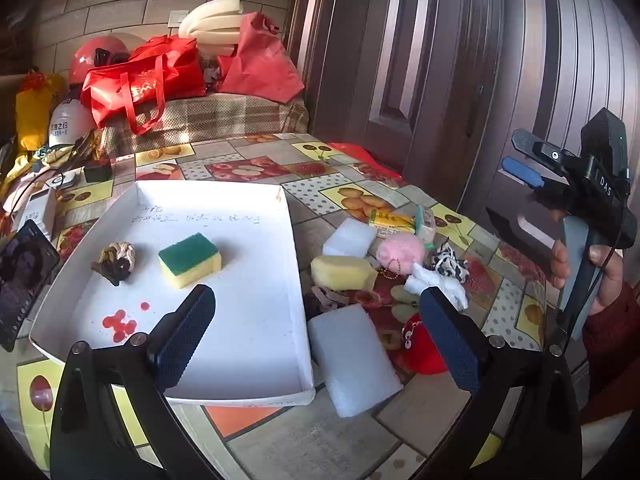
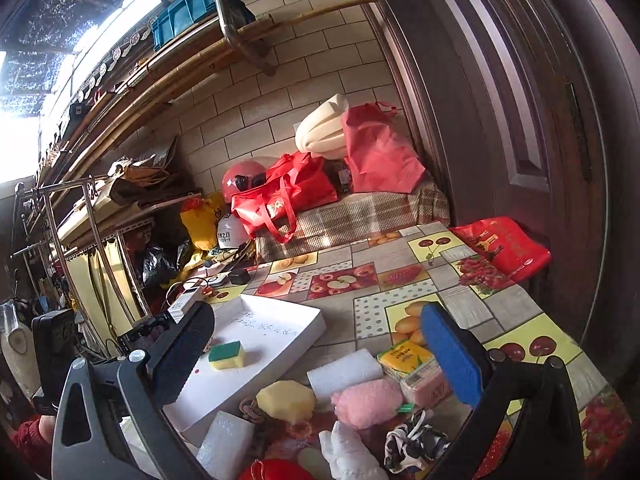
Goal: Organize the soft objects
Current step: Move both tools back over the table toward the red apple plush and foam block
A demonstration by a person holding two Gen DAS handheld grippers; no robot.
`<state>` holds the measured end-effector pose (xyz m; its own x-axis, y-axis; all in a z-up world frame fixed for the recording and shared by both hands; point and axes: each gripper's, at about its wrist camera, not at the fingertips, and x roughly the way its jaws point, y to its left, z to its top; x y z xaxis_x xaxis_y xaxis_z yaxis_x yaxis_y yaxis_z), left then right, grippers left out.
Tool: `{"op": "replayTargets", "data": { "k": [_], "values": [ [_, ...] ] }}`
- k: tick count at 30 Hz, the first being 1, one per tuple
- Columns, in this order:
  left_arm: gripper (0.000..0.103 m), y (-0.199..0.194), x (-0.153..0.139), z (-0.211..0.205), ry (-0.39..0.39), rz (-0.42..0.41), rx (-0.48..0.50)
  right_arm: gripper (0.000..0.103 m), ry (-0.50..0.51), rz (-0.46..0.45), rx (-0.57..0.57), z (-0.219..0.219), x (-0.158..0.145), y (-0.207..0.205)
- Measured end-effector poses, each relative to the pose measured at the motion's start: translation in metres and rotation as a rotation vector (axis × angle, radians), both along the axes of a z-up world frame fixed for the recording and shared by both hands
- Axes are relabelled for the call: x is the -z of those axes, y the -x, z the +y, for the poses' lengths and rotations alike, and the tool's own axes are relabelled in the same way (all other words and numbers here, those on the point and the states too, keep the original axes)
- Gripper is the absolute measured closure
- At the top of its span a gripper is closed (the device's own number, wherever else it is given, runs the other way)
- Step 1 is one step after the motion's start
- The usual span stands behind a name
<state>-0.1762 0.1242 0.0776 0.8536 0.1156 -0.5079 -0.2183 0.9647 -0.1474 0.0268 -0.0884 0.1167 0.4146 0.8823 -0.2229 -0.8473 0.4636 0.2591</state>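
Handwriting on the white tray [image 1: 224, 216] floor is too faint to read. Right of the tray, the red plush [image 1: 424, 354] sits half-hidden behind the left gripper's finger [image 1: 452, 344], and the phone [image 1: 20, 280] is cut off at the frame edge.

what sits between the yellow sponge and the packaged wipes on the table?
A white foam block and a pink fluffy pompom lie between the yellow sponge and the packaged wipes; clearest in the right wrist view.
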Motion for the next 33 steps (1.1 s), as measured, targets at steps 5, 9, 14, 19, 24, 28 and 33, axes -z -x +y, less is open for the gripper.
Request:
{"op": "replayTargets", "data": {
  "k": [5,9,14,19,24,28,33],
  "values": [
    [0.000,0.007,0.019,-0.027,0.031,0.063,0.090,0.000,0.213,-0.038,-0.157,-0.003,0.044,0.024],
    [0.000,0.007,0.028,-0.040,0.105,0.104,0.205,0.000,0.350,-0.055,-0.344,0.017,0.071,0.049],
    [0.000,0.000,0.040,-0.057,0.109,0.175,0.275,0.000,0.443,-0.050,-0.413,0.047,0.094,0.059],
    [0.000,-0.012,0.052,-0.050,0.116,0.223,0.235,0.000,0.536,-0.072,-0.431,0.063,0.109,0.063],
    [0.000,-0.024,0.059,-0.033,0.175,0.241,0.178,0.001,0.589,-0.033,-0.399,0.070,0.116,0.054],
    [0.000,-0.037,0.060,-0.039,0.146,0.267,0.168,0.015,0.637,-0.059,-0.402,0.068,0.119,0.055],
    [0.000,-0.050,0.061,-0.048,0.118,0.292,0.163,0.038,0.654,-0.047,-0.379,0.055,0.120,0.042]
  ]
}}
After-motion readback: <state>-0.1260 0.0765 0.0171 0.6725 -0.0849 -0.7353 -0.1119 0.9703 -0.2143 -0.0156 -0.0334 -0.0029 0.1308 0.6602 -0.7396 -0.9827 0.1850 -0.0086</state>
